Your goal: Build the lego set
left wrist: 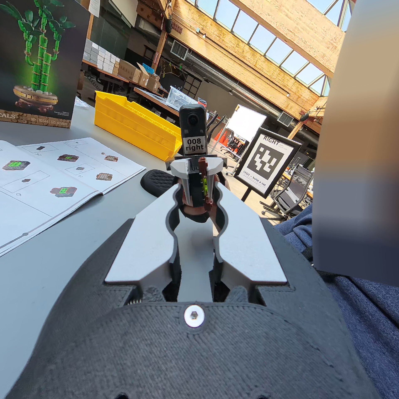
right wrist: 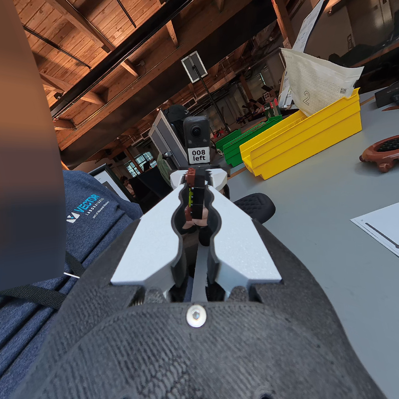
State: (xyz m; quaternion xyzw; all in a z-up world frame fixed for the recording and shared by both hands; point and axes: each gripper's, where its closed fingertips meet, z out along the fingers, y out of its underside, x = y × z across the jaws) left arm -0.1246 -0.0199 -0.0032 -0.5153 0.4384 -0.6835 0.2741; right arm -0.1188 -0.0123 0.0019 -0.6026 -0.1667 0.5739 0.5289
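A small lego assembly [left wrist: 201, 185] of black bricks, lime-green plates and brown pieces is held edge-on in the air between the two grippers, which face each other. In the left wrist view my left gripper [left wrist: 197, 189] has its fingertips closed in around the near end. The right gripper [left wrist: 196, 170] clamps the far end. In the right wrist view my right gripper [right wrist: 195, 192] is shut on the same assembly [right wrist: 197, 198]. The left gripper [right wrist: 198, 179] grips it from the opposite side. A hand shows behind the assembly.
An open instruction booklet [left wrist: 64, 172] and the lego box [left wrist: 38, 64] lie to the left. A yellow bin [left wrist: 133, 125] stands behind, holding a white bag [right wrist: 317, 84]. A green bin [right wrist: 233, 140], a brown round base [right wrist: 382, 155], a black pad [left wrist: 159, 181] and a framed sign [left wrist: 265, 162] are nearby. Both grippers' tips are close together, under 4 cm apart. Both grippers' tips are roughly 30 centimetres from the brown round base [right wrist: 382, 155].
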